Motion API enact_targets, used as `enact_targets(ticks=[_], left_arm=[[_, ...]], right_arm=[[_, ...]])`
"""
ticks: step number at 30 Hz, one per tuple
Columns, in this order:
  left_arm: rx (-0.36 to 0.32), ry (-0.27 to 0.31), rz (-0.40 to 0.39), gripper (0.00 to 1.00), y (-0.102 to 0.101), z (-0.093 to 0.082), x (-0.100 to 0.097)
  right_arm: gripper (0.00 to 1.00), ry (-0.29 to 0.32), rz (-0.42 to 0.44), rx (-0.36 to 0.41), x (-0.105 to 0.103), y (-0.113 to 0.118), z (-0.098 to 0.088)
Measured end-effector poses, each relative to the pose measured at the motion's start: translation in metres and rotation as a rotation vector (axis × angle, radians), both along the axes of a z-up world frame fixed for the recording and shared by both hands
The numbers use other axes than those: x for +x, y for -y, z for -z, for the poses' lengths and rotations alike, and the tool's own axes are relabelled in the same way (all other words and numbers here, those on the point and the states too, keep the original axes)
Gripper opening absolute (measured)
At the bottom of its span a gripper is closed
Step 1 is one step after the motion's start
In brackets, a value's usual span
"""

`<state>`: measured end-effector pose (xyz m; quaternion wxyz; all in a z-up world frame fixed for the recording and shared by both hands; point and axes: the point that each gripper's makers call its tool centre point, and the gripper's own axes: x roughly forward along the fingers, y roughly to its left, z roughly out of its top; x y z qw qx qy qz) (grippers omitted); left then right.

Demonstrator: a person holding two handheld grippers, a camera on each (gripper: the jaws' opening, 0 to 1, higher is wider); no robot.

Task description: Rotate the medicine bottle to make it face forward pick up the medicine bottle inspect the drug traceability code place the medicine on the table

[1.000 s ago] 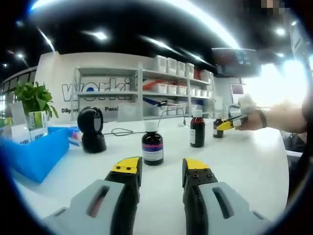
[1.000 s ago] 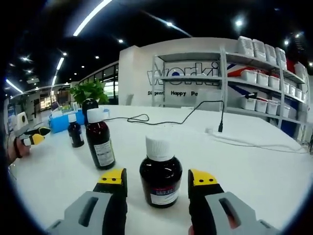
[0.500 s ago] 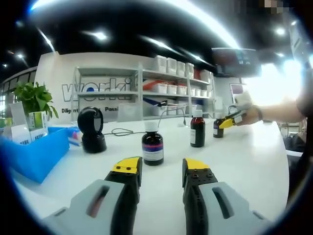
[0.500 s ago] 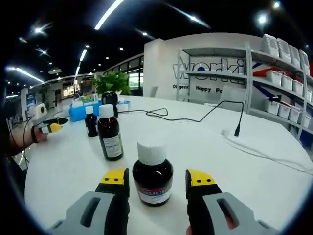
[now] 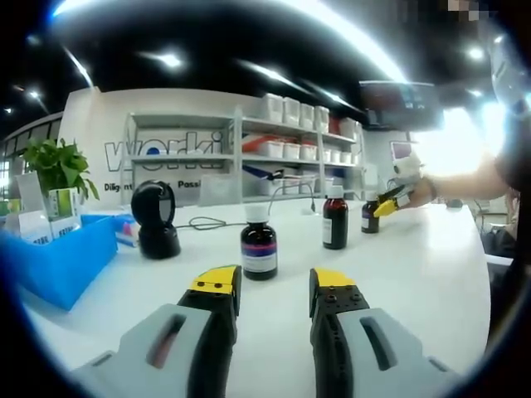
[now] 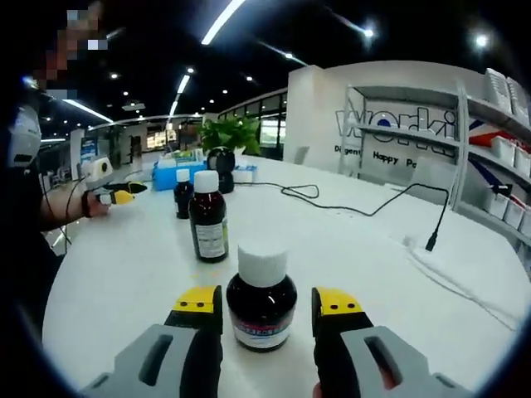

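Note:
A dark medicine bottle (image 6: 261, 300) with a white cap stands upright on the white table (image 6: 124, 282), its label towards the camera. My right gripper (image 6: 265, 303) is open and straddles it; the left jaw is almost against the glass and a thin gap shows at the right jaw. In the left gripper view this bottle (image 5: 370, 216) is far right, with the right gripper (image 5: 387, 206) at it. Two more bottles stand in a row (image 5: 335, 218) (image 5: 259, 245). My left gripper (image 5: 274, 286) is open and empty, short of the nearest bottle.
A black scanner (image 5: 156, 220) on a stand with a trailing cable, a blue bin (image 5: 62, 259) and a potted plant (image 5: 56, 166) are at the left. A black cable (image 6: 373, 207) lies across the table. Shelves with white boxes (image 5: 290, 124) line the back.
My right gripper has swung around the bottle, so the background slid right, and its jaws have narrowed around it. The left gripper has stayed still.

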<state>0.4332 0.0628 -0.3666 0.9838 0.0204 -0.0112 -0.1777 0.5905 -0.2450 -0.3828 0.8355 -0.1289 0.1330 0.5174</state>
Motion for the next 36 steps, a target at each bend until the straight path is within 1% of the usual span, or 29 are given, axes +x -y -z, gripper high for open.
enact_targets(ticks=[2, 3, 4, 5, 7, 12, 16, 21, 29, 33, 36], left_arm=[[-0.001, 0.000, -0.001, 0.26, 0.0000, -0.0002, -0.0001], [-0.002, 0.000, -0.001, 0.26, -0.0001, -0.0002, 0.0000], [-0.002, -0.001, -0.001, 0.25, 0.0000, -0.0002, 0.0000], [-0.002, -0.001, -0.001, 0.25, 0.0001, -0.0001, 0.0000], [-0.001, -0.002, 0.000, 0.25, 0.0001, 0.0001, 0.0001], [-0.002, -0.002, 0.001, 0.25, 0.0001, 0.0003, 0.0004], [-0.002, -0.002, -0.001, 0.25, -0.0003, 0.0003, 0.0004], [0.000, -0.002, 0.000, 0.25, 0.0000, 0.0005, 0.0005], [0.002, -0.002, 0.000, 0.25, 0.0009, 0.0004, 0.0000], [0.002, -0.001, -0.002, 0.25, 0.0005, 0.0001, -0.0001], [0.003, 0.000, -0.003, 0.25, 0.0002, 0.0000, -0.0001]], right_arm=[[0.33, -0.013, -0.008, 0.008, -0.0008, -0.0015, 0.0010], [0.29, -0.038, -0.022, 0.027, -0.0042, -0.0044, 0.0015], [0.29, -0.070, -0.005, 0.036, -0.0053, -0.0041, 0.0036], [0.29, -0.053, -0.001, 0.039, -0.0020, -0.0044, 0.0021], [0.29, -0.044, 0.002, 0.041, -0.0009, -0.0043, 0.0019], [0.29, -0.034, 0.037, 0.049, 0.0005, -0.0066, 0.0008], [0.29, -0.033, 0.084, 0.064, 0.0010, -0.0063, 0.0007], [0.28, -0.020, 0.158, 0.067, 0.0003, -0.0050, 0.0010], [0.28, -0.023, 0.272, 0.083, -0.0007, -0.0029, 0.0019], [0.28, -0.020, 0.350, 0.106, -0.0003, -0.0013, 0.0026], [0.28, -0.015, 0.394, 0.120, 0.0020, 0.0002, 0.0033]])
